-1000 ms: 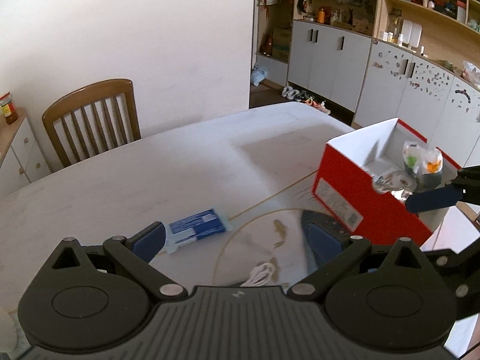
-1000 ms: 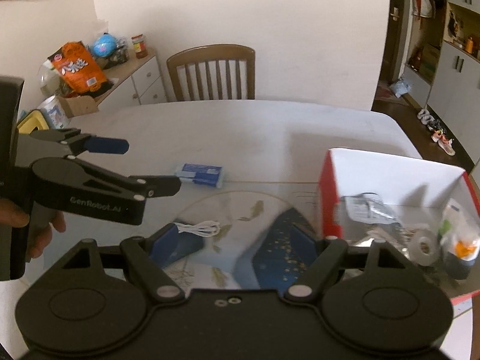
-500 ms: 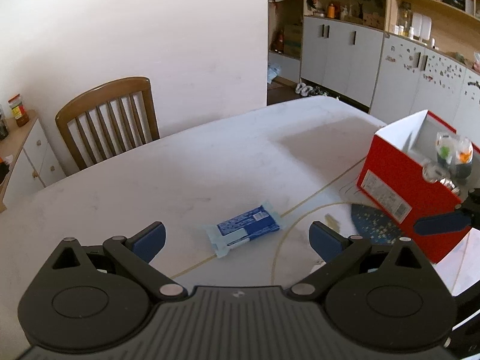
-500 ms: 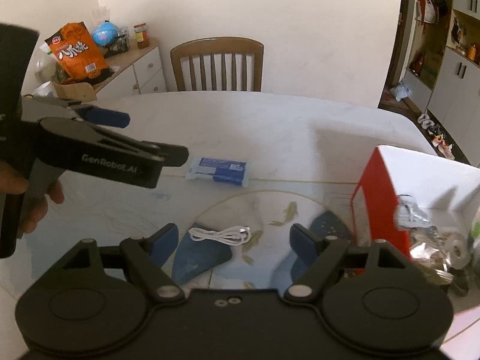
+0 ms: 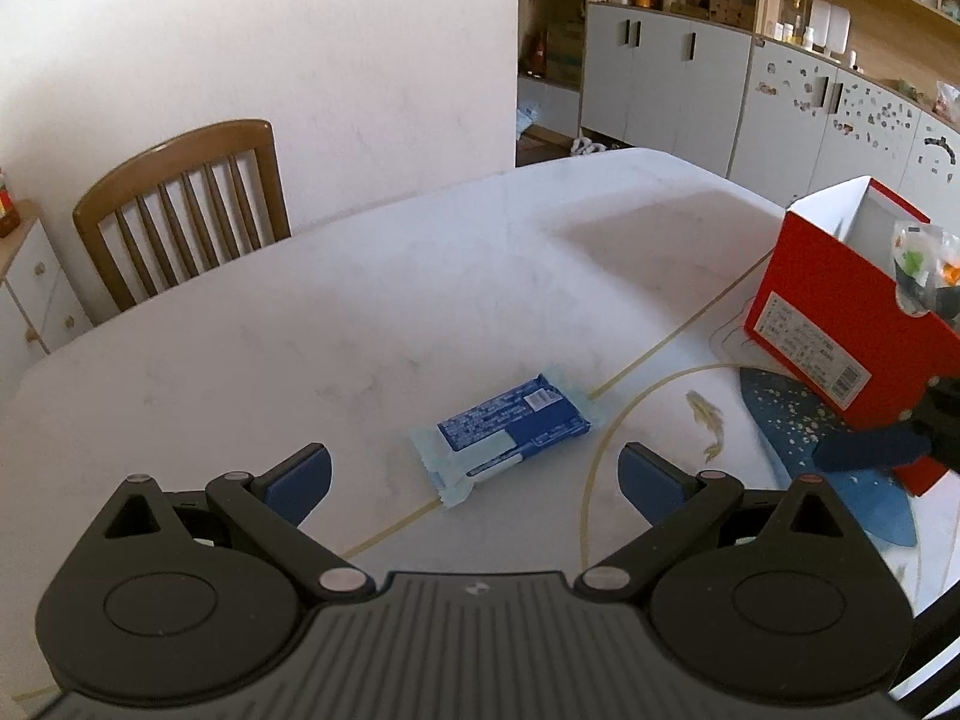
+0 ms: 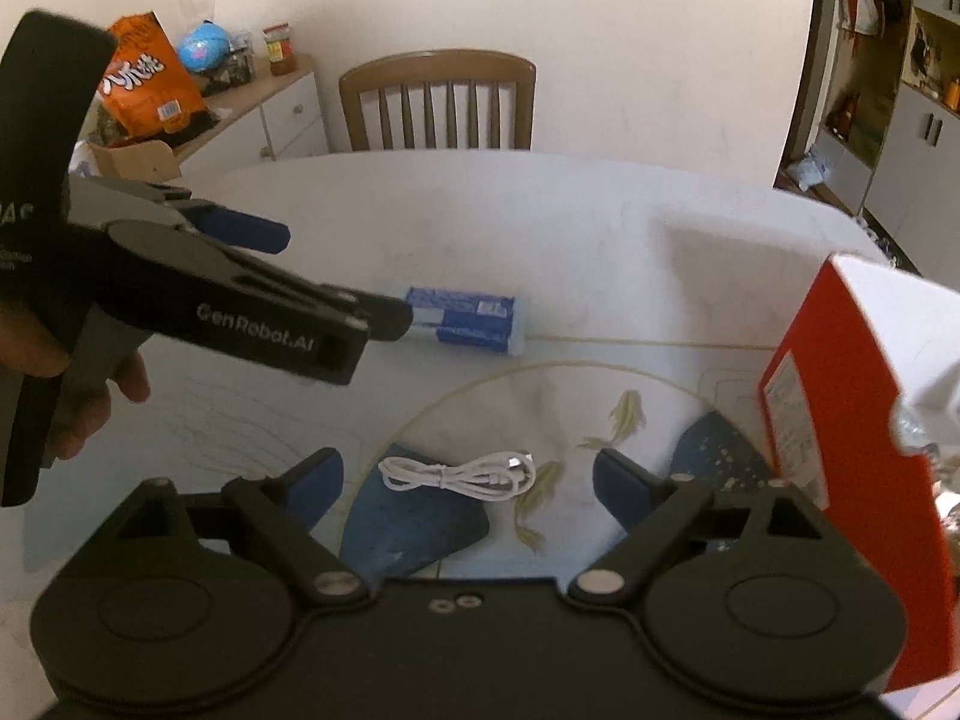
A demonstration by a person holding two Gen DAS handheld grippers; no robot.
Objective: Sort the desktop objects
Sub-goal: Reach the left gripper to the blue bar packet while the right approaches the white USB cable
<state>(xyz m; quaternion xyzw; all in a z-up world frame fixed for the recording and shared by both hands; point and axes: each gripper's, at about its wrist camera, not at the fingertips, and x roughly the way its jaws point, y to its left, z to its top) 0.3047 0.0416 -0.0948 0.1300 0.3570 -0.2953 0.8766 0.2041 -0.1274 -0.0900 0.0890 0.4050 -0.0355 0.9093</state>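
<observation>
Left claw [image 6: 336, 276] partly hides blue packet [image 6: 474, 319]; red box [image 6: 852, 420] is cut off.

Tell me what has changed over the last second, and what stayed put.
Both grippers have come down toward the table. The left hand-held gripper now lines up on the blue packet; the right hand-held gripper, whose jaws have just been opening, frames the white cable. Nothing is between either pair of pads. Packet, cable and red box lie where they were.
</observation>
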